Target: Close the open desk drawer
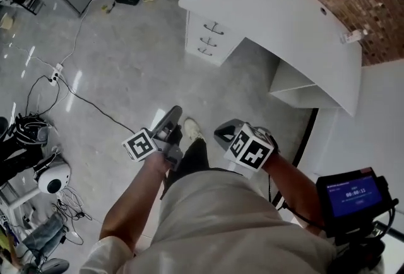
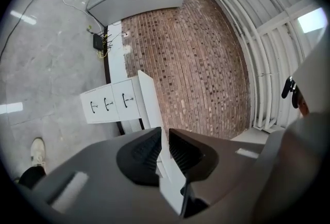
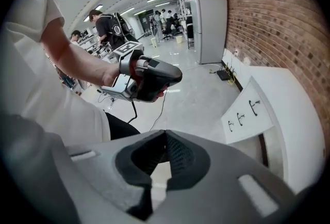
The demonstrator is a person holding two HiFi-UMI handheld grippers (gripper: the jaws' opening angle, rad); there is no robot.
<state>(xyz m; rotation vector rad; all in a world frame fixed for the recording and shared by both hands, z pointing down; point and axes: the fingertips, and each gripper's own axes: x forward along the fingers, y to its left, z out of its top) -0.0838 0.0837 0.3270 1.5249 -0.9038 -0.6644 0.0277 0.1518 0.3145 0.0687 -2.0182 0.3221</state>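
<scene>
Both hands are at waist height, standing on the floor (image 1: pixel 120 71) well back from the white bench (image 1: pixel 278 7).

- Left hand-held gripper (image 1: pixel 172 115): pads all but together with a thin slit between them, nothing in it. Its own view looks toward the bench edge and brick wall (image 2: pixel 196 63).
- Right hand-held gripper (image 1: pixel 222 134): pad tips pressed together, empty. It points past your other hand toward the drawers.

The task's thing is the drawer unit (image 1: pixel 207 36) under the bench's far end. It has three fronts, each with a dark handle. In both hand-held gripper views the fronts (image 2: pixel 109 104) (image 3: pixel 246 112) sit level with each other. No drawer sticks out as far as I can tell at this range, and a small gap would be too fine to see.

Step in hand, my read: neither tool is near the unit, and you're standing off from it. If a front really is proud of the others, closing it calls for walking up and setting closed jaws flat on that front. Then push straight in, clear of the handle. If all three are flush, as they look, the drawer already sits as the task wants. Check close up before any push.
</scene>
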